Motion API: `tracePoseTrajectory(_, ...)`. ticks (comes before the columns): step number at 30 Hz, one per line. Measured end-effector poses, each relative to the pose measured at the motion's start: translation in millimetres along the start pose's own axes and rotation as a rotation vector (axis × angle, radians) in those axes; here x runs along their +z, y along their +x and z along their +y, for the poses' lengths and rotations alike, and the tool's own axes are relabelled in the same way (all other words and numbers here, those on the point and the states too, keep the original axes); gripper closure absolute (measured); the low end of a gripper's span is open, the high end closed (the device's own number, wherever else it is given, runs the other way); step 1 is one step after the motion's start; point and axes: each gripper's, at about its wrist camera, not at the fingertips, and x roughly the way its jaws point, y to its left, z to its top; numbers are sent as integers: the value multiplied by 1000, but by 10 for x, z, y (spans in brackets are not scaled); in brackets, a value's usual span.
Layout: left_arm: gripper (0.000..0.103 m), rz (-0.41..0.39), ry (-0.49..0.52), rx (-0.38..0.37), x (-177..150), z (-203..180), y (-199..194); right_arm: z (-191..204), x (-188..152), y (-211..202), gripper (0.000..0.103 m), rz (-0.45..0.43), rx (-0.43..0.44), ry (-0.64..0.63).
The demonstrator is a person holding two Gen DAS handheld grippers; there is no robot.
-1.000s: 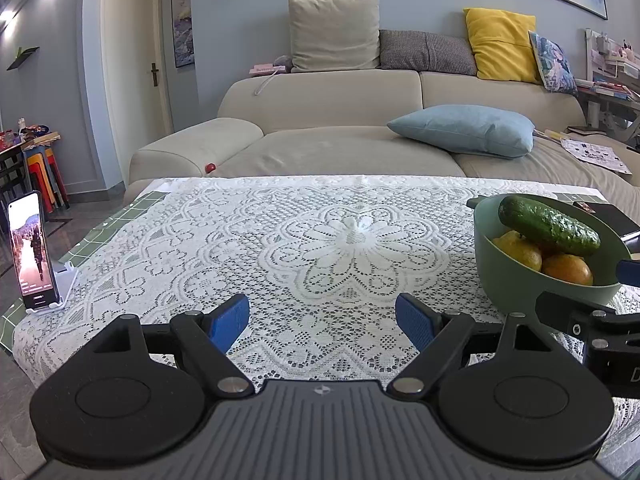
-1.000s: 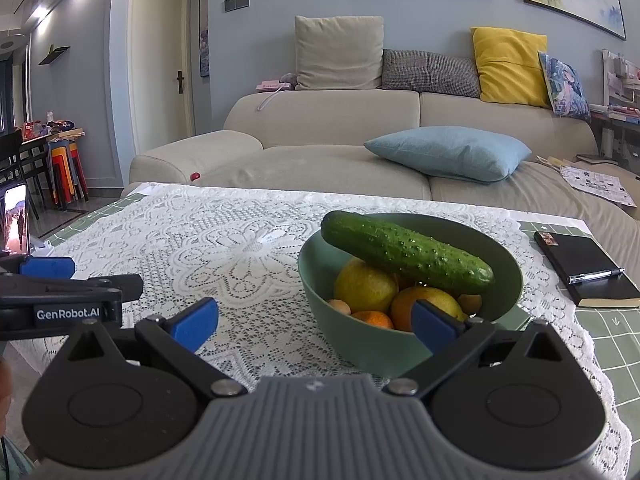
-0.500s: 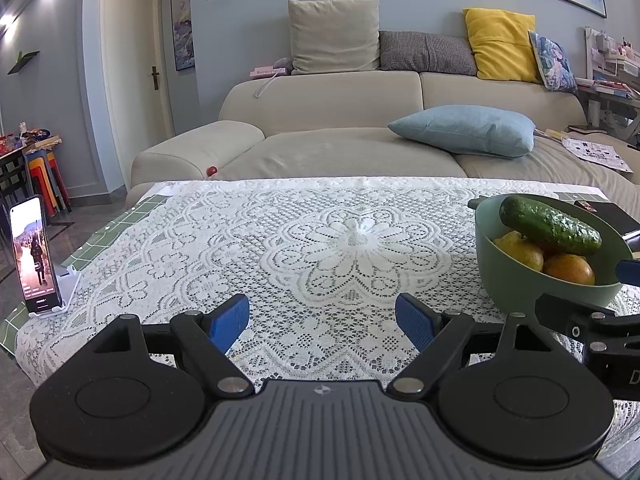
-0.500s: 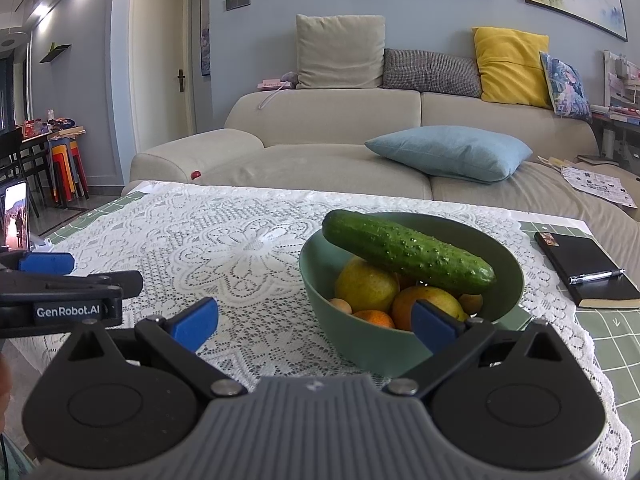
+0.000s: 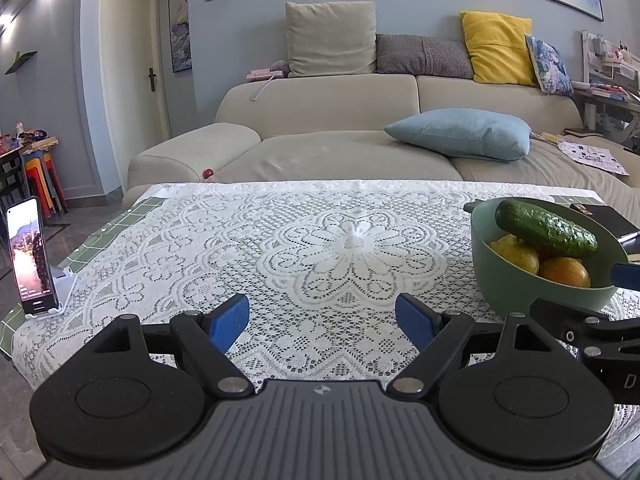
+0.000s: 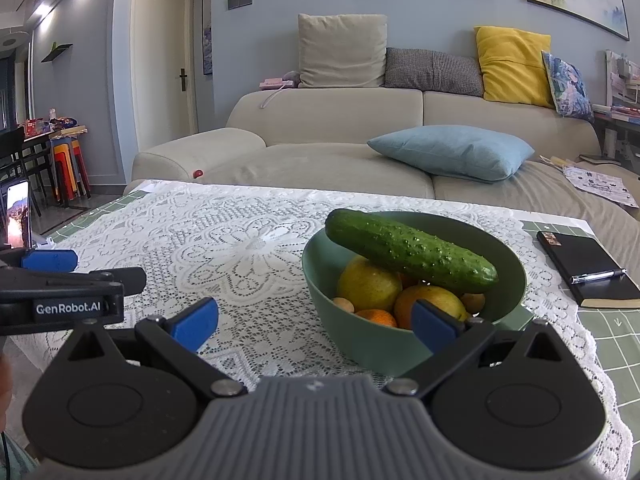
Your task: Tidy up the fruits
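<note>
All the fruit in view lay in the green bowl (image 6: 384,354) near the worktop's (image 5: 200,248) right edge; none lay loose on the lace cloth (image 6: 224,248); that would fit a sorting already finished, or a full bowl waiting to be unloaded, and the pictures did not settle which. In the bowl a cucumber (image 6: 408,252) lay slantwise across the top, resting on a yellow fruit (image 6: 368,284) and an orange (image 6: 430,300); a smaller orange (image 6: 376,317) and two small tan fruits sat lower down. The left gripper (image 5: 322,318) hovered over the cloth's near middle, fingers apart and empty; the right gripper (image 6: 316,320) hovered just before the bowl, fingers apart and empty. A notebook (image 6: 588,268) with a pen lay toward the right edge; a phone (image 5: 30,256) stood at the left edge.
</note>
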Motion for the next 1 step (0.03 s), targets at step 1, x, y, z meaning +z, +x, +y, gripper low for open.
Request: tracePoseTrajectory(1, 6, 0, -2, 0, 1, 1, -1, 0, 0, 1, 4, 0, 1, 0)
